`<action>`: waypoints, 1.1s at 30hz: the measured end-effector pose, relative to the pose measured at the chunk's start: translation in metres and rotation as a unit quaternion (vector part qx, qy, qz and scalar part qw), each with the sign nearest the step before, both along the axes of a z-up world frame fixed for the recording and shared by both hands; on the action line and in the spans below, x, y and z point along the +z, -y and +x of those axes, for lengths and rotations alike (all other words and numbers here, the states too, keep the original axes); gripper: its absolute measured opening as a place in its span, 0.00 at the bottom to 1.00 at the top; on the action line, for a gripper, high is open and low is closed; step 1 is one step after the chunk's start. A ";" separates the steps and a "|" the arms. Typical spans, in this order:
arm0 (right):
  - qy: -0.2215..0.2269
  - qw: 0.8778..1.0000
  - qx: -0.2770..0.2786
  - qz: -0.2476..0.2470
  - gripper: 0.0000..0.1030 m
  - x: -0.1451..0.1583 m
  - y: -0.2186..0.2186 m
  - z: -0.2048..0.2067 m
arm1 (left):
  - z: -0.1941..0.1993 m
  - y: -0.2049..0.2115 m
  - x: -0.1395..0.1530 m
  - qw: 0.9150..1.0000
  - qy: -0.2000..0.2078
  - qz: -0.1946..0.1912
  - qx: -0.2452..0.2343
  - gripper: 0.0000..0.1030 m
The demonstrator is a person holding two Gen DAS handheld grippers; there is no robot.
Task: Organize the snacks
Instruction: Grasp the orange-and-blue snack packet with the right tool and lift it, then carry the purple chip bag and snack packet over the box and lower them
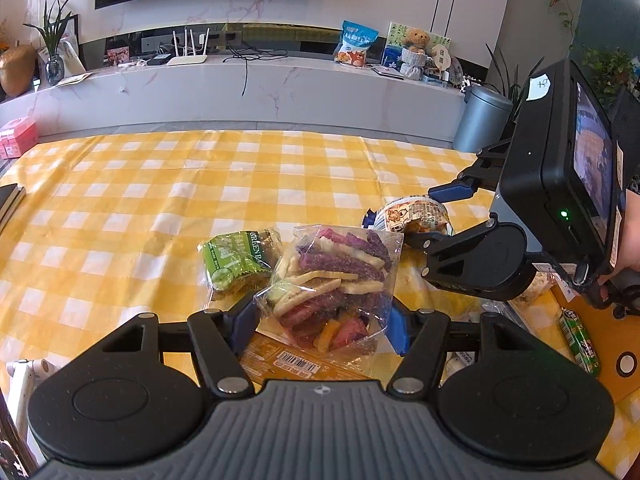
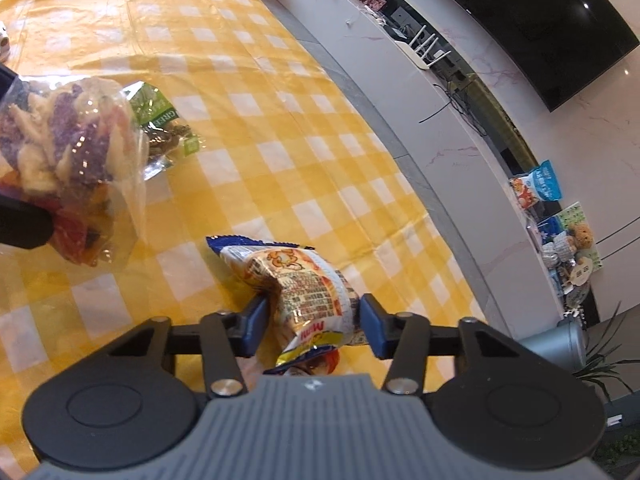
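We note the left hand-held gripper (image 1: 320,326) grasping the clear vegetable-chip bag (image 1: 332,280) and the right hand-held gripper (image 2: 310,322) clamped on the crinkly noodle-snack packet (image 2: 308,292), whose slippery foil may slide out.

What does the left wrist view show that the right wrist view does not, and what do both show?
Only the left wrist view shows the left gripper closed on the clear bag, a green sausage and an orange packet beneath the bag. Only the right wrist view shows the right gripper's blue pads pressing both sides of the noodle pack. Both show the clear bag, the green packet, the noodle pack and the yellow checked cloth.
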State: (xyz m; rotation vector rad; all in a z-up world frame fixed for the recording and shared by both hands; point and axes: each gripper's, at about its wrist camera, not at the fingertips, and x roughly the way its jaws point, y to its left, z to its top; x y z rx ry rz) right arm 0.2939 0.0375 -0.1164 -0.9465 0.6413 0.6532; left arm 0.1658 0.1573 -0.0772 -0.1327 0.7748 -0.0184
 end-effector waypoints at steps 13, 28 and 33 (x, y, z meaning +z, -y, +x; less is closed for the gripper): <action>0.001 0.998 -0.036 0.043 0.35 0.029 0.016 -0.015 | -0.009 0.005 0.016 1.000 0.002 -0.002 -0.004 0.71; 0.026 0.977 -0.113 0.181 0.34 0.113 0.101 -0.092 | -0.042 0.054 0.062 0.999 0.028 0.029 -0.031 0.71; 0.001 0.950 -0.172 0.261 0.34 0.131 0.149 -0.120 | -0.059 0.074 0.071 0.998 0.034 0.030 -0.050 0.71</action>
